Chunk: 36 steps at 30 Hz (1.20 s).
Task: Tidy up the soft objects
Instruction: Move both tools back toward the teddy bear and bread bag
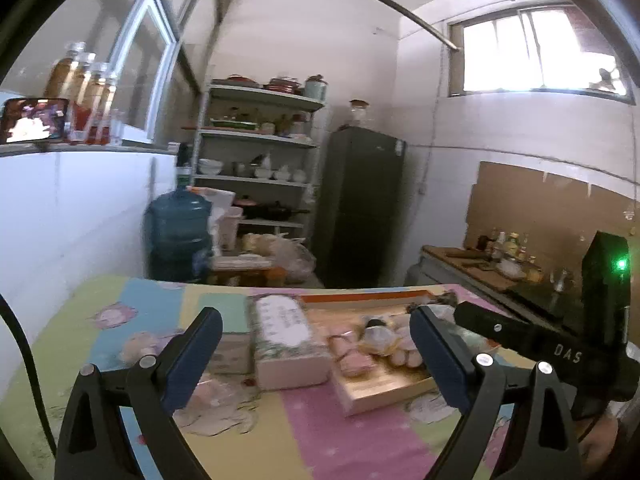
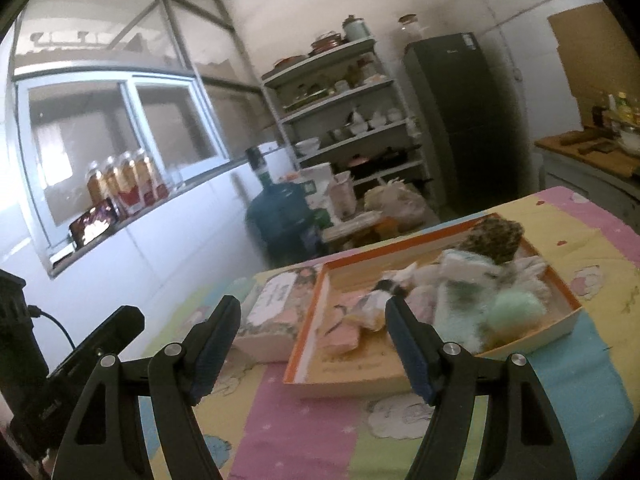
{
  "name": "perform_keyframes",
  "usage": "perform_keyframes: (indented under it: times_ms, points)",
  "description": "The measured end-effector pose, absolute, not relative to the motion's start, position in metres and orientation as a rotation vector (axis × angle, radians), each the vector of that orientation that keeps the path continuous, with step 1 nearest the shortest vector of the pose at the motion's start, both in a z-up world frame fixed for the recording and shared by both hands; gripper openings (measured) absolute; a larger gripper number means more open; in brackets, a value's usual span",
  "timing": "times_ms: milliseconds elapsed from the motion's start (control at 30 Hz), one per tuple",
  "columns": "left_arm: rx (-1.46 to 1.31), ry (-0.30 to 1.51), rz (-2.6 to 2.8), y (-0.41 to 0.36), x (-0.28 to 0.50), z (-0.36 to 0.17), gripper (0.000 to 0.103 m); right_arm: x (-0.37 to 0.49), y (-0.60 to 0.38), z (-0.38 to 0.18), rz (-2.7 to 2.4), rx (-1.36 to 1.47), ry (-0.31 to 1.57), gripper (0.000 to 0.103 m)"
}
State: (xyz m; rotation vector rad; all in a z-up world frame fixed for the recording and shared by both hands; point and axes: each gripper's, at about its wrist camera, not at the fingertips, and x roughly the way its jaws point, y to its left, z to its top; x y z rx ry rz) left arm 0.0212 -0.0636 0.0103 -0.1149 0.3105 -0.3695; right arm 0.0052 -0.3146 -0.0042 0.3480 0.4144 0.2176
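Note:
A shallow orange-rimmed box (image 2: 572,308) lies on the pastel cloth-covered table (image 2: 304,432). It holds several soft things: a dark speckled piece (image 2: 494,238), a mint fluffy piece (image 2: 516,312), a white-and-green pack (image 2: 468,266) and pink folded pieces (image 2: 340,334). A tissue pack (image 2: 276,312) lies just left of the box. My right gripper (image 2: 313,302) is open and empty, hovering short of the box's near-left corner. My left gripper (image 1: 315,312) is open wide and empty, facing the tissue pack (image 1: 286,340) and the box (image 1: 384,392). The image is blurred by motion.
A crumpled clear wrapper (image 1: 216,404) lies on the cloth near my left fingers. Beyond the table stand a blue water jug (image 1: 180,232), a loaded shelf rack (image 1: 256,160), a dark fridge (image 1: 360,208) and a counter with bottles (image 1: 500,256). A lit phone (image 1: 34,118) sits on the ledge.

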Motion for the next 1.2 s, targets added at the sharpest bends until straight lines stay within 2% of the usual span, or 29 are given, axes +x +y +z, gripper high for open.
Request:
perform_keyframes:
  times_ms: [867, 1200]
  points:
    - [-0.169, 0.314, -0.138, 0.075, -0.005, -0.012, 0.095, 0.031, -0.178, -0.026, 0.342, 0.215, 0.553, 0.076]
    - [-0.216, 0.345, -0.102, 0.114, -0.001, -0.028, 0.095, 0.077, -0.12, -0.058, 0.413, 0.128, 0.696, 0.076]
